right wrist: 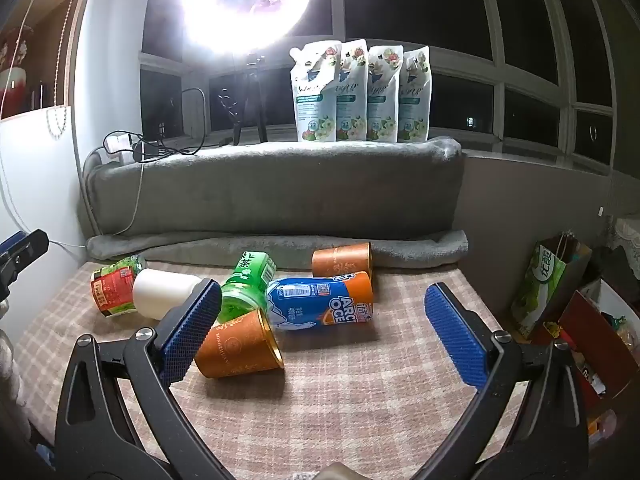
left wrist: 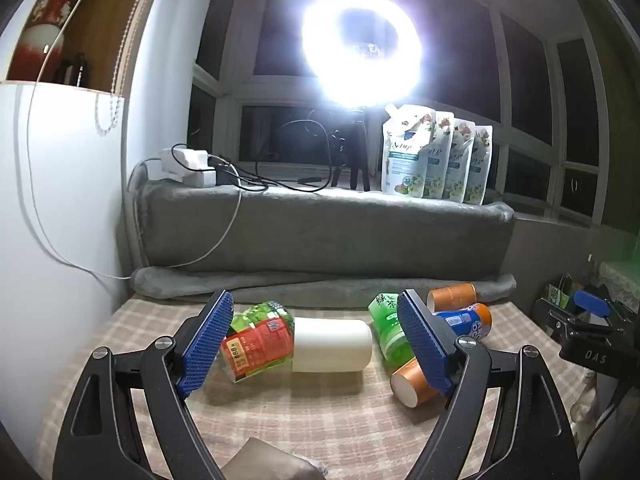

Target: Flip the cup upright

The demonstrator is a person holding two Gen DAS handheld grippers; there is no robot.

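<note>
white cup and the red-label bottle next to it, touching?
Touching. Left wrist view: the white cup, lying on its side, has one end pressed against the red-label bottle with no cloth showing between them. Right wrist view agrees.

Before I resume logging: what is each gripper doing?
Left gripper: open, holding nothing.
Right gripper: open, holding nothing.

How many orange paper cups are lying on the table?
2. The near orange cup lies on its side by the blue can; the far orange cup lies against the grey blanket. Others may be hidden.
</note>
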